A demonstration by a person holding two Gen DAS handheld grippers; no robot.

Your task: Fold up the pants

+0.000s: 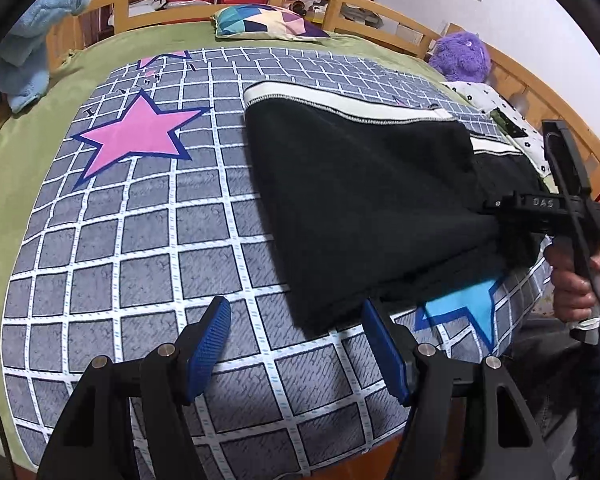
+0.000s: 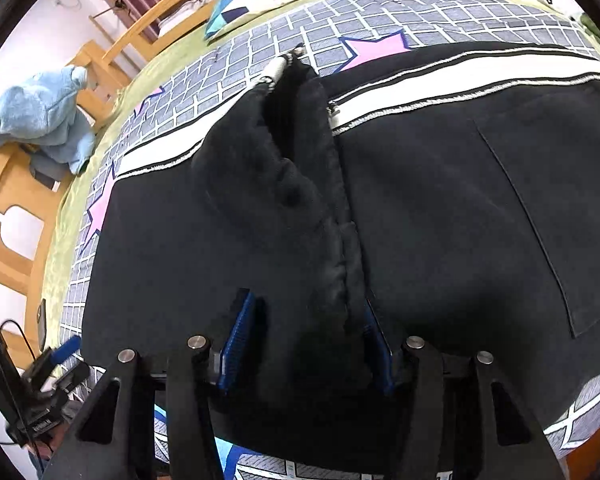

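Observation:
Black pants [image 1: 356, 200] with a white side stripe [image 1: 340, 108] lie folded on the checked bedspread [image 1: 140, 240]. My left gripper [image 1: 296, 344] is open and empty, just in front of the pants' near corner. My right gripper [image 1: 496, 216] is seen from the side at the pants' right edge, closed on the fabric. In the right wrist view the pants [image 2: 440, 200] fill the frame; the right gripper [image 2: 308, 344] has its blue pads either side of a bunched fold of black cloth. A back pocket [image 2: 548, 216] shows at right.
A patterned pillow [image 1: 268, 22] lies at the bed's head. A purple plush toy [image 1: 462, 56] sits at the right. A blue towel [image 1: 32, 48] hangs on the wooden bed frame [image 1: 340, 4]. The bed's near edge is below the left gripper.

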